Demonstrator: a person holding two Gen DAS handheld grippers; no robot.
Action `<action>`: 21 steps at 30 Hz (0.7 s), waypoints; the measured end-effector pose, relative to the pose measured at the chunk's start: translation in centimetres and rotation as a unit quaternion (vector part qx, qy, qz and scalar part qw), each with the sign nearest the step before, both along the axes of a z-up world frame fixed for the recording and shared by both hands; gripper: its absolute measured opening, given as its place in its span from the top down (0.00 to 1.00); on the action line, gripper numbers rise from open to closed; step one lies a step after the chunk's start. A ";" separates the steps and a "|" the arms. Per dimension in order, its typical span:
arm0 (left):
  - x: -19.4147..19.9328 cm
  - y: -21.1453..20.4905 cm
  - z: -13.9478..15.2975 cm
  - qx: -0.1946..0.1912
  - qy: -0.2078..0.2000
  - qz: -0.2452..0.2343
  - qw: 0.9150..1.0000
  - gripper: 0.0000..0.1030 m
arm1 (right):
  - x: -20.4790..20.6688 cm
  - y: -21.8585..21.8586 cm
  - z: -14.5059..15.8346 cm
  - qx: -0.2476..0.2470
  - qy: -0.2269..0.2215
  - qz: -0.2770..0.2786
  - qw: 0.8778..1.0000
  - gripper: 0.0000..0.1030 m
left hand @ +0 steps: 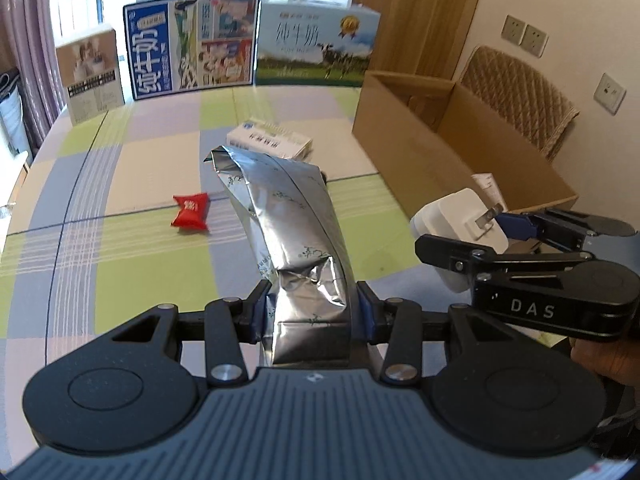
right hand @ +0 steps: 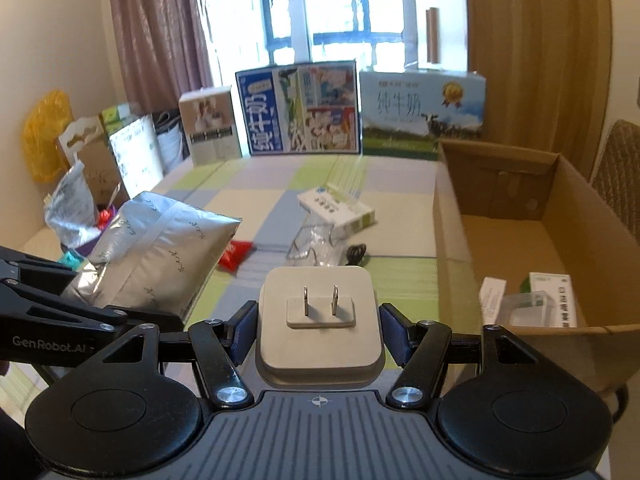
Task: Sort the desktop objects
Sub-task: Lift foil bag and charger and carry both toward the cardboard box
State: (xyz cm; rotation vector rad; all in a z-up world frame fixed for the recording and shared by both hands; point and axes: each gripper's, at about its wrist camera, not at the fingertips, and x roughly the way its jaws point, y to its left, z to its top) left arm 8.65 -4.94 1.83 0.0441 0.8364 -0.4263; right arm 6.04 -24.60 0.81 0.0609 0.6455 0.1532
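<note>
Left wrist view: my left gripper is clenched on the foil bag, a crinkled silver pouch standing up between the pads, lifted off the table. Beyond the bag lie a red packet and a white carton; right of it sits the open box.

Right wrist view: my right gripper is grasping the charger, a white square plug, prongs facing forward, just left of the box. A few cartons already lie inside the box, so I judge sorting partly done; the packet, carton, clear wrapper and cable remain out.
</note>
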 end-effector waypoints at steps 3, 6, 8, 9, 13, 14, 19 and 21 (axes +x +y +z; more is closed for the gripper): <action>-0.9 -0.6 0.9 -0.002 -0.006 -0.004 1.000 0.63 | -0.9 -0.2 1.2 -0.007 -0.012 -0.004 1.000 0.40; -1.6 -1.3 1.6 -0.007 -0.011 -0.013 1.000 0.63 | -1.7 -1.1 1.9 -0.005 -0.017 -0.009 1.000 0.40; -2.0 -2.0 2.1 -0.006 -0.012 -0.021 1.000 0.63 | -2.1 -1.7 2.3 -0.008 -0.019 -0.014 1.000 0.40; -2.2 -2.3 2.3 -0.005 -0.014 -0.023 1.000 0.63 | -2.3 -2.0 2.4 -0.006 -0.021 -0.019 1.000 0.40; -2.5 -3.5 3.0 -0.006 -0.019 -0.029 0.999 0.63 | -2.9 -3.2 2.8 -0.003 -0.024 -0.031 0.999 0.40; -2.6 -4.0 3.2 -0.005 -0.021 -0.032 0.999 0.63 | -3.0 -3.5 3.0 -0.001 -0.025 -0.033 0.999 0.40; -2.6 -5.8 3.6 -0.011 -0.022 -0.043 0.999 0.63 | -4.0 -5.1 3.4 -0.001 -0.031 -0.047 0.998 0.40; -2.5 -6.5 3.6 -0.015 -0.022 -0.047 0.999 0.63 | -4.2 -6.1 3.6 -0.002 -0.033 -0.055 0.998 0.40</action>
